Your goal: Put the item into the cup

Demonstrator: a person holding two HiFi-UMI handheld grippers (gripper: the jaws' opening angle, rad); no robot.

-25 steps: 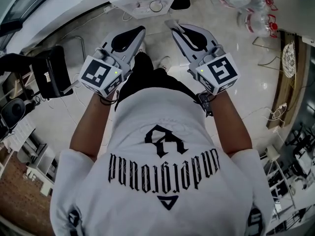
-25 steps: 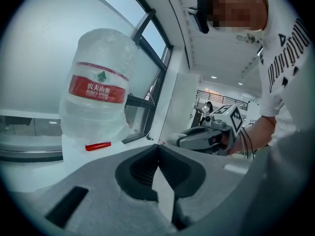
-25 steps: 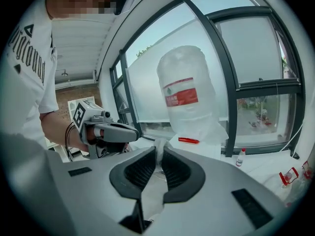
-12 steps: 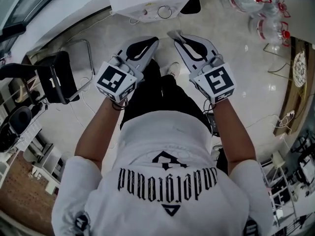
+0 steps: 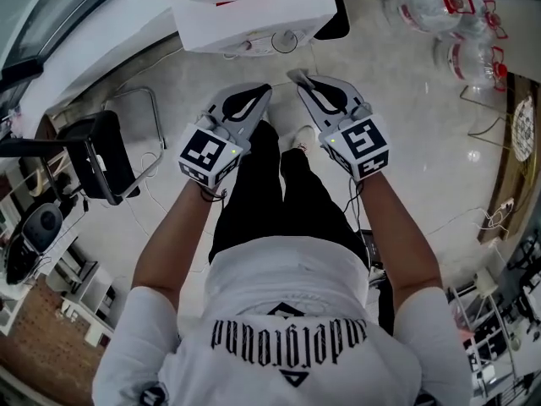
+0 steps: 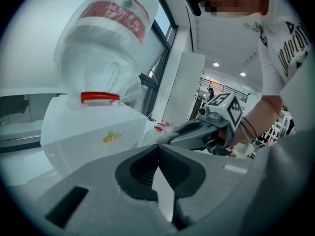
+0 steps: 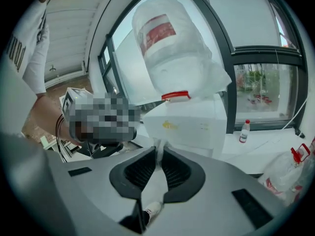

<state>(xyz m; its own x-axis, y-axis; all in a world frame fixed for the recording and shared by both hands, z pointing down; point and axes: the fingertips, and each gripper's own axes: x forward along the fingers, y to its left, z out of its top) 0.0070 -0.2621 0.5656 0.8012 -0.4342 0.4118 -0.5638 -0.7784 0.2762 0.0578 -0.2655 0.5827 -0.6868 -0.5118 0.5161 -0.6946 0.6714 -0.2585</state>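
Observation:
I see no cup and no loose item in any view. In the head view my left gripper [image 5: 260,91] and right gripper [image 5: 296,78] are held side by side at waist height, pointing at a white water dispenser [image 5: 254,19]. Both sets of jaws are closed tip to tip with nothing between them. The left gripper view shows the dispenser [image 6: 93,132] close ahead, a bagged water jug [image 6: 110,38] on top, and the right gripper [image 6: 165,139] beside it. The right gripper view shows the same dispenser [image 7: 189,122] and jug [image 7: 172,48].
A black chair [image 5: 93,150] stands on the left. Several bagged water jugs [image 5: 461,24] lie on the tiled floor at the far right. A small bottle [image 7: 243,131] sits on the window ledge. The person's shoe [image 5: 297,138] is below the grippers.
The person has stepped forward, so the water dispenser sits closer and larger ahead. Both grippers stayed shut and kept their side-by-side pose.

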